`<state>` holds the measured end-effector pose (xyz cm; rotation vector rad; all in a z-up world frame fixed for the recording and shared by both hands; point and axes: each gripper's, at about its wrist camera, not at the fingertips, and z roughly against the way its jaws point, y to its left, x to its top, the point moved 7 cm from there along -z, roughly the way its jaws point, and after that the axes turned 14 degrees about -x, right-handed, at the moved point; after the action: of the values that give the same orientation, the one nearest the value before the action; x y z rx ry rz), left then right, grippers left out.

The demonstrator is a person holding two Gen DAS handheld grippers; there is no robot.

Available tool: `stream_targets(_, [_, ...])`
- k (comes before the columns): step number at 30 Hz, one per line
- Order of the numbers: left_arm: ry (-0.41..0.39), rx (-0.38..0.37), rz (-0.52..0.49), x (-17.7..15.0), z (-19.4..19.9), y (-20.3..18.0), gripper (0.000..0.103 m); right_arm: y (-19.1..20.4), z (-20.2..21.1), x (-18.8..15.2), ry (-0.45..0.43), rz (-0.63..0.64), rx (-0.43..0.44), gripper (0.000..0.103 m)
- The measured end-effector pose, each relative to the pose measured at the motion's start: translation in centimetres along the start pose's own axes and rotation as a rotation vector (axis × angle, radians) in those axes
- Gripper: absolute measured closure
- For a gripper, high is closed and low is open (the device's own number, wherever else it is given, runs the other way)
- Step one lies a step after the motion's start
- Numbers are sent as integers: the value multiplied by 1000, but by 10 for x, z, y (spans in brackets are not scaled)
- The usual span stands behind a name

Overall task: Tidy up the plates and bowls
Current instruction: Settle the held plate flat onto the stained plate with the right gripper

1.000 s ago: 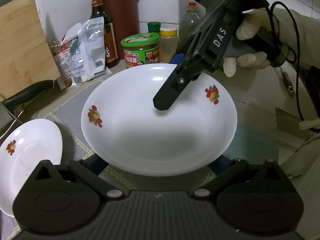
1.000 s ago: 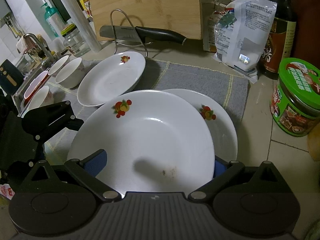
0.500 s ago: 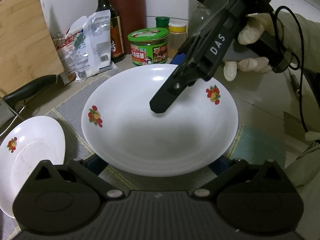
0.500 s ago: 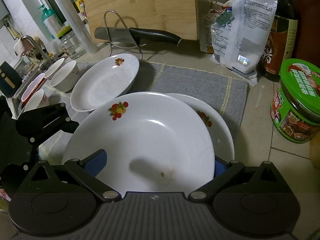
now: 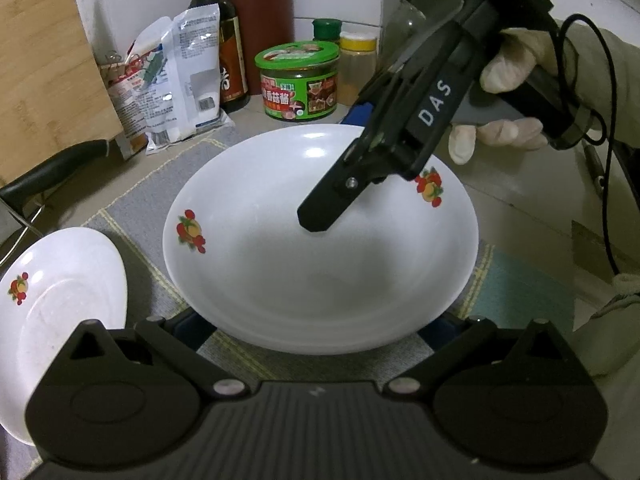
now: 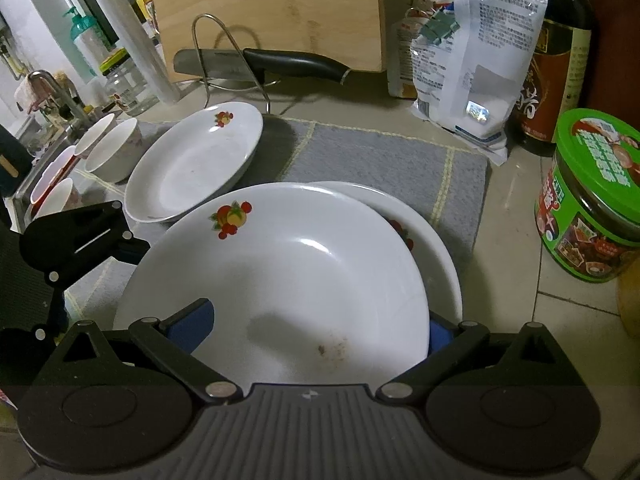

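Observation:
A white fruit-print plate (image 6: 280,280) hangs tilted just over a second plate (image 6: 436,240) that lies on the grey mat (image 6: 380,160). My right gripper (image 6: 312,332) is shut on the upper plate's near rim, one blue pad above it and one below. In the left wrist view that gripper (image 5: 340,168) reaches over the plate (image 5: 320,272) from the far side, held by a gloved hand (image 5: 508,68). My left gripper (image 5: 314,328) is open, its pads under the plate's near rim. A third plate (image 6: 192,168) (image 5: 60,300) leans to the left.
Two bowls (image 6: 112,148) and cups stand at the far left by the sink. A knife (image 6: 288,62) rests on a wire rack before a cutting board (image 6: 264,12). A packet (image 6: 472,60), a sauce bottle (image 6: 556,60) and a green jar (image 6: 592,200) line the right.
The plate held in my right gripper has slid further over the lower plate and now hides most of its fruit print. The left gripper stays open at the near rim.

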<state>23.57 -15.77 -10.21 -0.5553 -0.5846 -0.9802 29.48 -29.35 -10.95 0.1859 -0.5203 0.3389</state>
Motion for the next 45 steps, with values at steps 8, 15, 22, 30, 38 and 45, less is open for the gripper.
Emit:
stream_targets(8, [32,-6,32,-1,-3,5,1,0,-3,1,9,2,-17,0])
stream_targets(15, [63,0,30,0,-5,9,1,-1,-5,-1,26,-5,-34,0])
stream_targets(22, [92,3,33,0,-6,10,1,-3,-4,-2,35,-17,-40,0])
stream_targets(30, [123,8,30,2,-8,13,1,-3,1,-3,41,-32,-50,0])
stream_targets(38, [143,8,32,1,-9,15,1,-3,6,-7,42,-48,-46,0])
stream_targets(45, [169,13,33,0,-11,16,1,-6,12,-10,35,-69,-33,0])
